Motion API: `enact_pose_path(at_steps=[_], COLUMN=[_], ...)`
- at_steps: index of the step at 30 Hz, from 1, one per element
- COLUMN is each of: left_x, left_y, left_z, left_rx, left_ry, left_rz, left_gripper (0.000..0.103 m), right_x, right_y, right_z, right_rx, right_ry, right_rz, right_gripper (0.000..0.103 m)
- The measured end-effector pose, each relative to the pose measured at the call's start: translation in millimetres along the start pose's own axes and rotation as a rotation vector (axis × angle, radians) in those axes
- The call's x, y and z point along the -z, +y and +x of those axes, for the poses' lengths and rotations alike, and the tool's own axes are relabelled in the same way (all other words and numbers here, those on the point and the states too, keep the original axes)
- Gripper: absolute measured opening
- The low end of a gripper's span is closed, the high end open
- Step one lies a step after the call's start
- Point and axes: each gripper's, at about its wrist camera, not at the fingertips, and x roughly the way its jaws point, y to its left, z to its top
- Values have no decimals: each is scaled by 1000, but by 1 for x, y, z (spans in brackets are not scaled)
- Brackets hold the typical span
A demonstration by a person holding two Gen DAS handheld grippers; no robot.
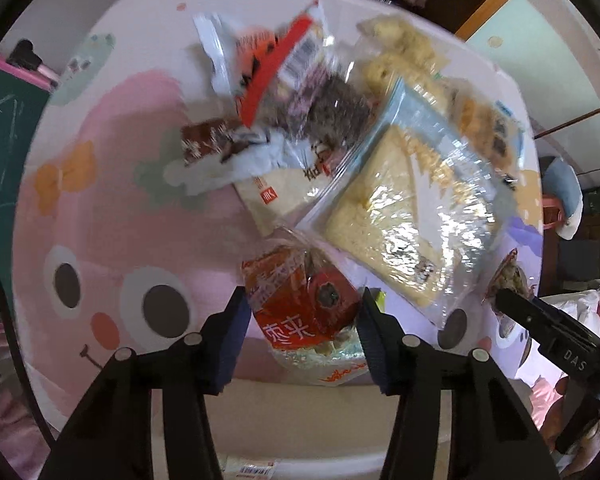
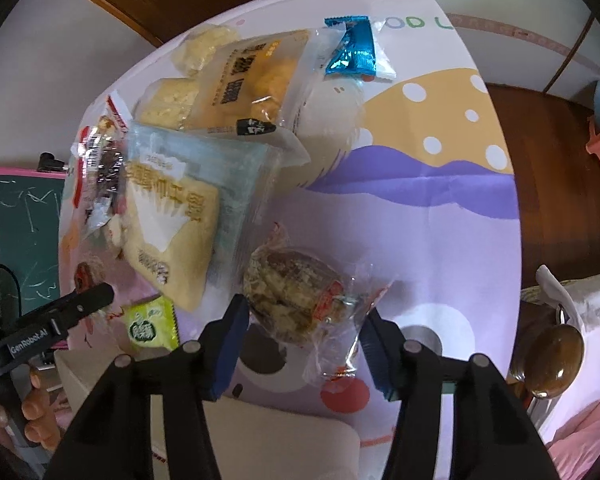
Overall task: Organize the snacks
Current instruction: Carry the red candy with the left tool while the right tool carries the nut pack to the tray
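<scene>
Soft daylight fills both of my fisheye views, which bow at their dark rims, glare glints off the clear sandwich wrapper [image 1: 412, 216], and motion blur smears the snack pile [image 1: 300, 92] in my left view more than my right.

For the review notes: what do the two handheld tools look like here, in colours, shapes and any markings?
Both look alike: the left tool and right tool have angular black plastic fingers with silver rivets and dark blue pads. Seen from the opposite cameras, one body reads "DAS" and the other "GenRobot.AI" in white lettering. No cables or sleeves are visible.
</scene>
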Motion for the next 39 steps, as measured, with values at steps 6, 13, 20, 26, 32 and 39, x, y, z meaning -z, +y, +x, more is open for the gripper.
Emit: enact_pose_path(at_steps=[6, 13, 20, 26, 32, 39], left_x=[3, 38, 83, 130, 174, 208], left_y=[-9, -4, -5, -1, -1, -5], left_z=[-49, -137, -209, -252, -262, -244], left_rx=[2, 14, 26, 7, -11, -52], left_ry=[-95, -233, -356, -437, -454, -453], left_rz=[62, 153, 193, 216, 247, 259], left_gripper=[51, 51, 51, 51, 52, 52], right_x=[10, 38, 87, 136, 178, 215], right_y=[7, 34, 75, 98, 109, 115], right_z=[-46, -115, -181, -224, -230, -222], right_rx=[-28, -67, -103, -108, -102, -46], right_ry=[-84, -190, -305, -363, -360, -386], right_rz=[-13, -73, -175, -246, -275, -287], right_gripper=[53, 53, 53, 54, 54, 54])
